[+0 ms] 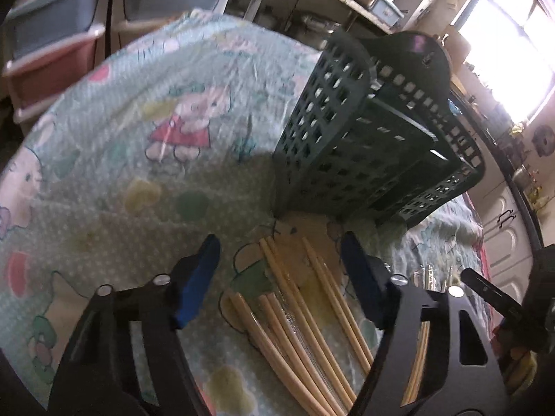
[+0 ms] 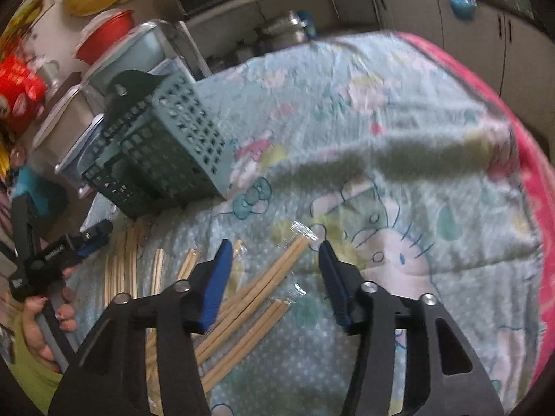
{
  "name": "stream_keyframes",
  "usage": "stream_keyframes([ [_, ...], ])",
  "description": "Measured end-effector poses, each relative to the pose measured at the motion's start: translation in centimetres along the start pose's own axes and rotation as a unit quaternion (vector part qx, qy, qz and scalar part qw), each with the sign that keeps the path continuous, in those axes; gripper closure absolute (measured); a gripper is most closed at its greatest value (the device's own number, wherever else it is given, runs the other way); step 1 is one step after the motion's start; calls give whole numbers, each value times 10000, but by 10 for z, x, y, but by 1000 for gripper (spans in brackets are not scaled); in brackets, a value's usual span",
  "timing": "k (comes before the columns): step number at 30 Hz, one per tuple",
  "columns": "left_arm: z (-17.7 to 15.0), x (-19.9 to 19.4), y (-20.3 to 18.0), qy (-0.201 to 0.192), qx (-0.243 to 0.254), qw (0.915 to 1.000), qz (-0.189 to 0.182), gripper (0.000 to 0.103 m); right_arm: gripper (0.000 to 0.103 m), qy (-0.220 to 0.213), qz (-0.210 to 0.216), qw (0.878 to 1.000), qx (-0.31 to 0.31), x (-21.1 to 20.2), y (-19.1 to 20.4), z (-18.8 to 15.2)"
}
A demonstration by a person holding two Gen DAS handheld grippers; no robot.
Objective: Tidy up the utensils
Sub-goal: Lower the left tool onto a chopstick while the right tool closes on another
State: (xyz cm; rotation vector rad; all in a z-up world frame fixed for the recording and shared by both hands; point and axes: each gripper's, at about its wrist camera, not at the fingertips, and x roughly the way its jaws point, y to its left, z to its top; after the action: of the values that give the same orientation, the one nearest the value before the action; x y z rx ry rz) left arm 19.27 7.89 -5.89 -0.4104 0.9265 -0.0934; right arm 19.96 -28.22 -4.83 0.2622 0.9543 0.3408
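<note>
Nearest the left wrist camera, the left gripper (image 1: pixel 281 277) has its 2 blue-padded jaws standing apart over a loose bunch of pale wooden chopsticks (image 1: pixel 295 315) lying on the pastel cartoon-print cloth (image 1: pixel 121 159); the pads straddle the sticks without pressing on any. In the right wrist view the right gripper (image 2: pixel 275 274) likewise stands with jaws parted and nothing clamped, above more wooden chopsticks in clear wrappers (image 2: pixel 256 298) scattered on the same cloth. To its left a hand (image 2: pixel 41 326) grips the handle of the left gripper. Farther off, just beyond the chopsticks, stands the dark green perforated plastic utensil basket (image 1: pixel 347 131), tilted in view; its divided compartments look empty as far as they can be seen. Beyond it, stacked plastic storage drawers (image 1: pixel 52 34) line the far left.
</note>
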Motion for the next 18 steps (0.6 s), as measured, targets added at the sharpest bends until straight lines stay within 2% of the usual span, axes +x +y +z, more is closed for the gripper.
stream_keyframes([
  [2,1,5,4,98,-70,9999,-20,50,61,105,80,9997,190,6,-7,2],
  [7,7,12,11,215,-220,9995,-61,55,74,314,106,9987,388,21,-14,6],
  [10,10,14,15,257,-293,9992,-63,61,80,267,92,9986,456,21,-17,9],
  [18,18,19,21,339,-377,9987,-30,81,89,176,213,9974,663,20,-30,14],
])
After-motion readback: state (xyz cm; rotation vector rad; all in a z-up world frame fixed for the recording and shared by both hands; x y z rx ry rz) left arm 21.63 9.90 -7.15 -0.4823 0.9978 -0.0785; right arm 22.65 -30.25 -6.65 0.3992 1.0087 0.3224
